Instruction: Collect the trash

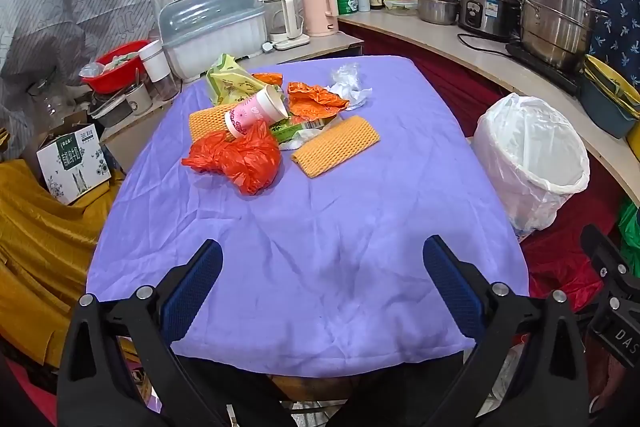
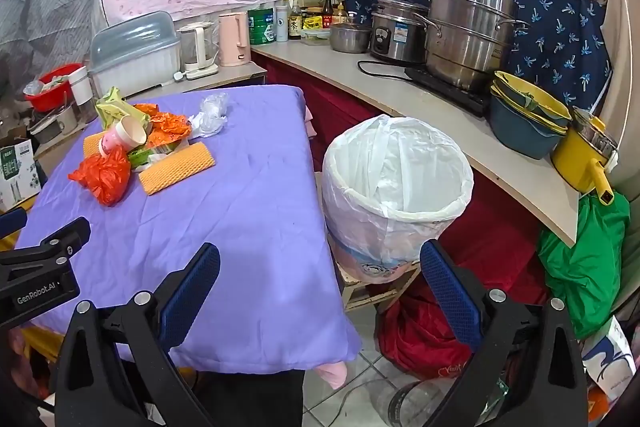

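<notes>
Left wrist view: the left gripper (image 1: 322, 271) hangs over bare purple tablecloth (image 1: 304, 235), jaws spread wide, gripping nothing. Farther along the cloth the trash is heaped: an orange plastic bag (image 1: 236, 159), a pink paper cup (image 1: 256, 111) lying tipped on the pile, a yellow foam net (image 1: 336, 145), crumpled white plastic (image 1: 348, 83). Only part of the lined bin (image 1: 532, 159) shows at the right edge. The right wrist view alone looks into that bin's empty white liner (image 2: 396, 179), standing beside the table; the right gripper (image 2: 320, 271) is likewise spread and empty.
</notes>
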{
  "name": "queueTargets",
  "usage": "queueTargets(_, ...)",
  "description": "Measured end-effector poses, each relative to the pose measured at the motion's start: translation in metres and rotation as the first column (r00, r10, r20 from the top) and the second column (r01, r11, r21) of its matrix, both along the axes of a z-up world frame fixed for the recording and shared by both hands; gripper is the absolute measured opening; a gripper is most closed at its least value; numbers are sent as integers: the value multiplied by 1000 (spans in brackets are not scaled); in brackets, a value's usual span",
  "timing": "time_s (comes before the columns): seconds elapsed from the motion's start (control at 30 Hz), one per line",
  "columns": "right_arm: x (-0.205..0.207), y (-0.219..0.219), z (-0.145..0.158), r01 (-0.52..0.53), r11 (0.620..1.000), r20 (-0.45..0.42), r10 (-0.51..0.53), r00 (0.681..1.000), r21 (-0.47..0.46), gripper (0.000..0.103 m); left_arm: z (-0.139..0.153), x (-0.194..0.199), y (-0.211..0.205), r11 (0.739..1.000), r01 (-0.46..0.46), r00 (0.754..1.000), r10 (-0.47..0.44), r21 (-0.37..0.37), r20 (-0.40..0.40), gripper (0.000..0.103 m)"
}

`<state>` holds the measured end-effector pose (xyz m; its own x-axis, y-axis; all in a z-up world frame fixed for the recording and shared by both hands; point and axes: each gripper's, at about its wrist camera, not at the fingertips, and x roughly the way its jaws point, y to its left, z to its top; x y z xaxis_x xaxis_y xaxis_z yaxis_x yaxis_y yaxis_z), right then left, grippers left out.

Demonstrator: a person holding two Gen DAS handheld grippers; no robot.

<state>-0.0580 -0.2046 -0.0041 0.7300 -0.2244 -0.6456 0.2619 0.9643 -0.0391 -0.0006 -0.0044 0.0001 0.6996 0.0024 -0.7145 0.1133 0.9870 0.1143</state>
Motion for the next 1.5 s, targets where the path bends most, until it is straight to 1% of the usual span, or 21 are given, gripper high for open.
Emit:
queueTargets(0.3, 1, -1, 3, 1, 1000, -1, -1, 1000, -6, 96, 1, 1, 2, 1000, -3, 1000, 3, -3, -2, 96)
queueTargets(1.03, 1, 0, 0, 8, 1000, 4, -7, 1000, -7, 96, 0, 1, 2, 1000, -2, 1000, 2, -4, 1, 96)
queueTargets(1.37, 1, -2, 0, 9, 1000, 4, -9, 1000, -5, 96, -2, 3, -1, 1000, 12, 1000, -12, -7, -1, 96)
queueTargets(1.5, -1, -3, -2, 12, 1000, 2, -12, 1000, -8, 96, 1, -2, -2, 1000, 18, 1000, -18, -8, -1, 96)
